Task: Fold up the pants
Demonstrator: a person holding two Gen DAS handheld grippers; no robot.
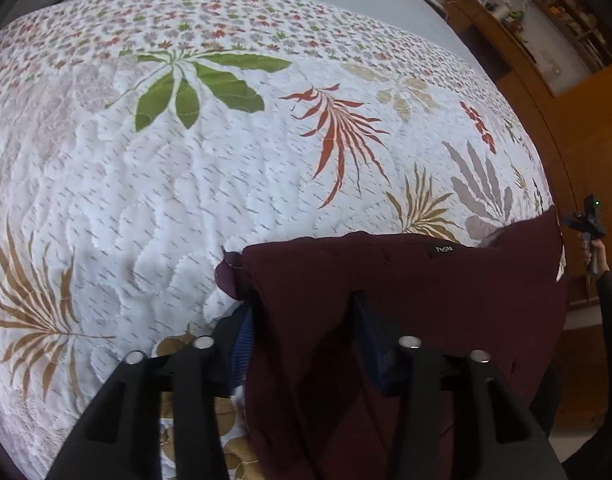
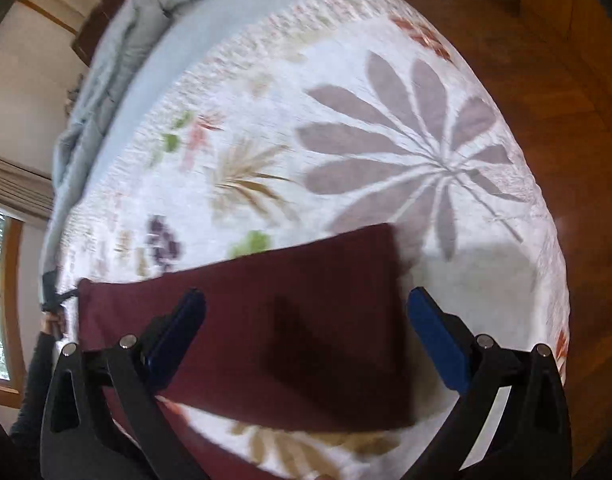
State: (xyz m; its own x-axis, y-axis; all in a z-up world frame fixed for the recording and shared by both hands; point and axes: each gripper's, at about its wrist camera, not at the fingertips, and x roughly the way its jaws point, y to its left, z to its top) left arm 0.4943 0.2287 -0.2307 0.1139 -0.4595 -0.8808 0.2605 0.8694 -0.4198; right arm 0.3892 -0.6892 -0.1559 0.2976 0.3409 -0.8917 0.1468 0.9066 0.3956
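Pants (image 1: 406,292): maroon, already doubled into a flat block, lying on the bed near its front edge; a small label shows at the far hem.
Left tool (image 1: 306,344): we see its blue pads either side of a raised ridge of the cloth, partly closed; whether they pinch it we cannot tell.
Right tool (image 2: 306,328): spread wide above the pants (image 2: 266,320), holding nothing; the view is blurred.
Bed quilt (image 1: 186,184): white with leaf print, bare beyond the pants.
Step, as we judge it: take both near corners evenly, lift low, keep the edges aligned.
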